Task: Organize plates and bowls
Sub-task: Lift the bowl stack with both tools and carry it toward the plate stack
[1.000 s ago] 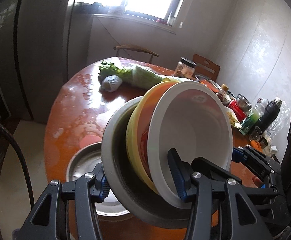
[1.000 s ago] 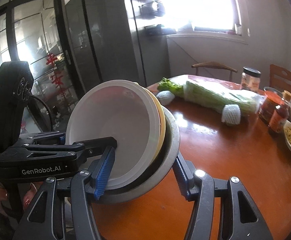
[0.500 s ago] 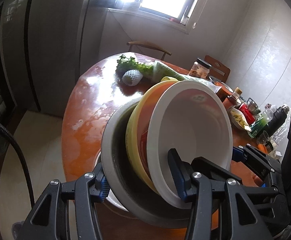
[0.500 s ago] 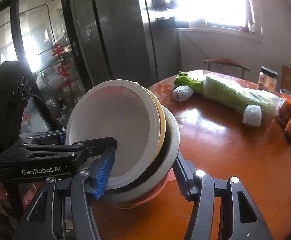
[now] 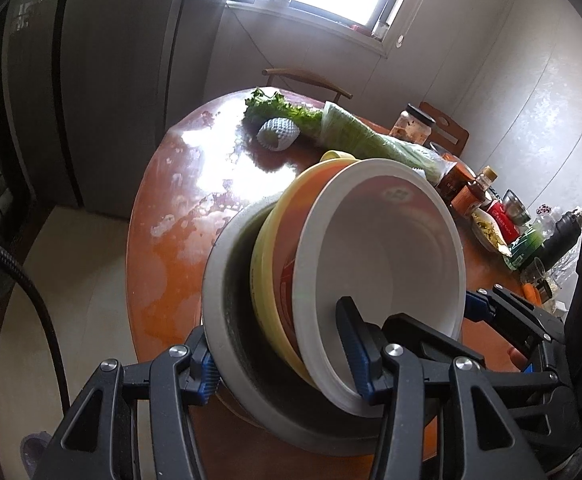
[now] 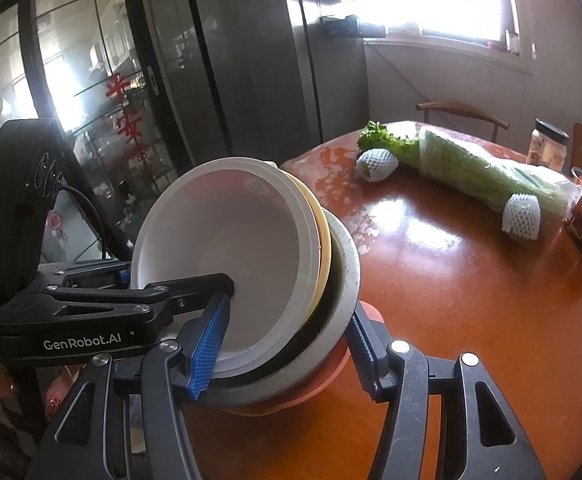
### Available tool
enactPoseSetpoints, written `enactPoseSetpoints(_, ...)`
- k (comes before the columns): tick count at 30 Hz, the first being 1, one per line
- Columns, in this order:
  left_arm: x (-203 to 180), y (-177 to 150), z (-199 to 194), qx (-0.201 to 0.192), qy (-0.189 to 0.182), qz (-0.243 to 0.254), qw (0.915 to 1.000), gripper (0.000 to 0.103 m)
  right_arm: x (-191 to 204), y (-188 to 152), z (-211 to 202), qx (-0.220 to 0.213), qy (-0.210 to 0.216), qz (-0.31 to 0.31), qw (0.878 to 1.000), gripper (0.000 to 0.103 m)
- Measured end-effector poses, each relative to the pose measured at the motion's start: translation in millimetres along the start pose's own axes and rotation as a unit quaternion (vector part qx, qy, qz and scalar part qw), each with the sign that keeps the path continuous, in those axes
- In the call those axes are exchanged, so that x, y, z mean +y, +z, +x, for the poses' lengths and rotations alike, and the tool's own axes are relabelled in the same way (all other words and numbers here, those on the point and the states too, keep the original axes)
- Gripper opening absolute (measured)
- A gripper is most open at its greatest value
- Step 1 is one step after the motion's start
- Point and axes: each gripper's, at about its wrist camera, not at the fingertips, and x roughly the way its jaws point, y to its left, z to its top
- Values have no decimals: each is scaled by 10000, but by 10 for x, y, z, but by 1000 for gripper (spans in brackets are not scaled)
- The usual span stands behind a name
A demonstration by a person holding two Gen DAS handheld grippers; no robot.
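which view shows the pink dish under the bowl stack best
The right wrist view: the pink dish peeks out below the grey bowl, on the table. In the left wrist view the grey bowl hides it entirely.

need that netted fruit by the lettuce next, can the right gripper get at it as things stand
Probably not yet: the right gripper is shut on the stack of bowls, shared with the left gripper. The table toward the netted fruit looks unobstructed.

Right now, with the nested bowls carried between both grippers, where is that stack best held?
At opposite rims, as shown: the left gripper and the right gripper each have one finger inside the white bowl and one outside the grey bowl, pinching all layers together.
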Motion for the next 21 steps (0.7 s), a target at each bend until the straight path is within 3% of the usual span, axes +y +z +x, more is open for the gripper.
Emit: enactPoseSetpoints(21,104,-97,140,115,-26,-99,9999,51,31,-96,128,189,7,34,9998,60)
